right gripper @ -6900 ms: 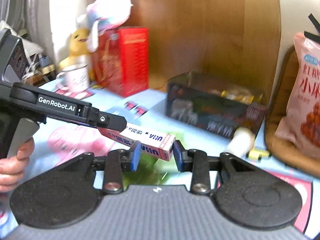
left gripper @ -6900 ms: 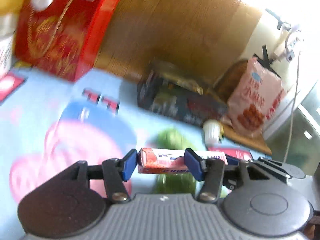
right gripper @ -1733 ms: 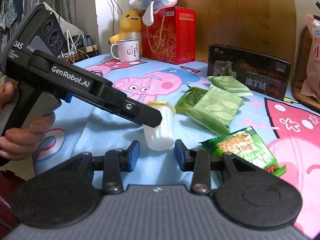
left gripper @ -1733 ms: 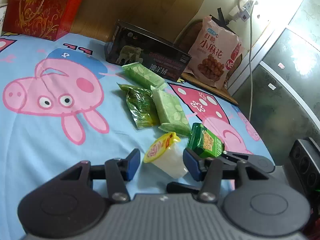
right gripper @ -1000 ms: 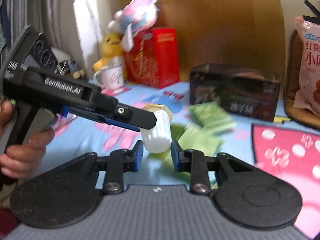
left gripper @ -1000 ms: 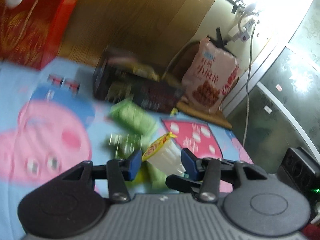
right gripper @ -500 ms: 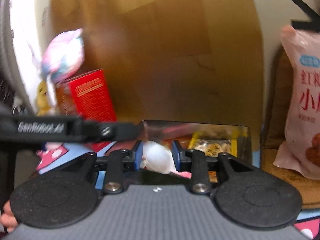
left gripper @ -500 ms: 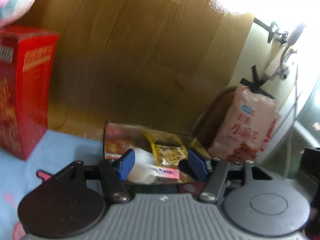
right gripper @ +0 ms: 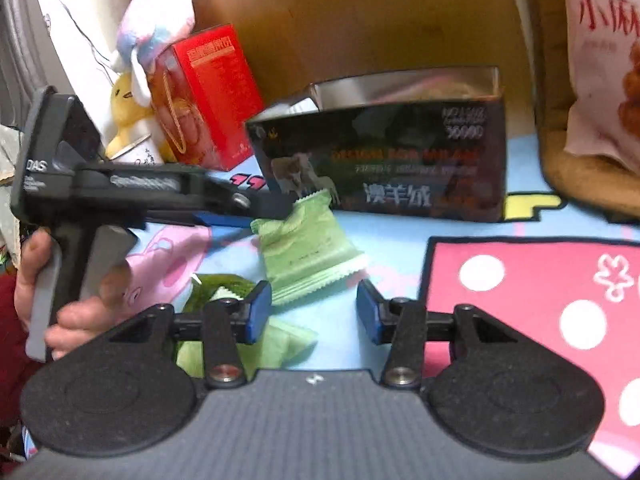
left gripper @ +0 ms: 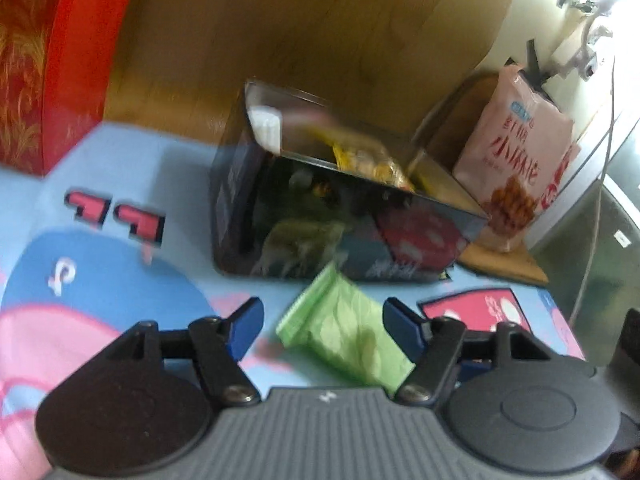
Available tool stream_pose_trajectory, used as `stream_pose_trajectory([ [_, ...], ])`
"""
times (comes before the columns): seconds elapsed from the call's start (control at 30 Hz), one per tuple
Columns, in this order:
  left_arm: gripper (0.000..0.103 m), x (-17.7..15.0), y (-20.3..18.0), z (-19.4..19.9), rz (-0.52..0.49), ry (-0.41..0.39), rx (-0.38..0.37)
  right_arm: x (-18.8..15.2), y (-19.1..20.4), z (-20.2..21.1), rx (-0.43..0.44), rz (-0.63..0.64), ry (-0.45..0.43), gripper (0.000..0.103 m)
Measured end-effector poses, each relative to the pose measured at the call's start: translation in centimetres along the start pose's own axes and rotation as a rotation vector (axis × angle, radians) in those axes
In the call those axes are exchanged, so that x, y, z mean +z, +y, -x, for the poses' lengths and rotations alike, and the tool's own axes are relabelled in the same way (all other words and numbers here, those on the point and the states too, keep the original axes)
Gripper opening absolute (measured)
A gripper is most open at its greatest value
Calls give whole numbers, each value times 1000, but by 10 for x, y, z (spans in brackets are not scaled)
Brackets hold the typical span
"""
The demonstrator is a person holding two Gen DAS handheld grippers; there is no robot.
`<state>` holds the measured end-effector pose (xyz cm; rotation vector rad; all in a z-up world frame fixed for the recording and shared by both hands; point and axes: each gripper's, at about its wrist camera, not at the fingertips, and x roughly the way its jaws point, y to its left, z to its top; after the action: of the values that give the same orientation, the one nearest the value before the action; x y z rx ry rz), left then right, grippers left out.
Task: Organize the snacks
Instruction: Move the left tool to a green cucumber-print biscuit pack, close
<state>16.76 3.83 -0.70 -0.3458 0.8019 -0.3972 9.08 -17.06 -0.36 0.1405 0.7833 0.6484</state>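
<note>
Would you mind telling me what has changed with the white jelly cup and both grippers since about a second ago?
The white jelly cup, held between both grippers a second ago, now lies inside the dark box. The left gripper and right gripper have let go, jaws opening, and dropped toward the green packet. The box and red gift box stayed put.

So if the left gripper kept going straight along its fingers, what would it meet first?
Most likely the pale green snack packet lying on the blue cartoon-print cloth, framed between the opening, empty left gripper. The dark open box stands behind it. Depth is uncertain.
</note>
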Motion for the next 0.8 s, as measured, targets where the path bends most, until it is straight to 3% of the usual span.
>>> stream_pose_trajectory([
  [0.03, 57, -1, -5, 0, -24, 4, 19, 2, 2, -3, 13, -2, 3, 50],
  [0.07, 40, -2, -8, 0, -29, 25, 5, 3, 3, -7, 24, -3, 6, 49],
  [0.1, 40, -2, -11, 2, -18, 41, -20, 7, 3, -9, 27, -7, 6, 40],
  [0.2, 40, -7, -19, 24, -36, -20, 5, 16, 13, -8, 6, 10, -14, 40],
  [0.43, 40, -27, -25, 89, -21, -125, -56, 7, 63, 37, -3, 194, -132, 39],
  [0.8, 40, -102, -6, 134, 30, -61, -23, -46, 109, 39, 76, 217, -58, 39],
])
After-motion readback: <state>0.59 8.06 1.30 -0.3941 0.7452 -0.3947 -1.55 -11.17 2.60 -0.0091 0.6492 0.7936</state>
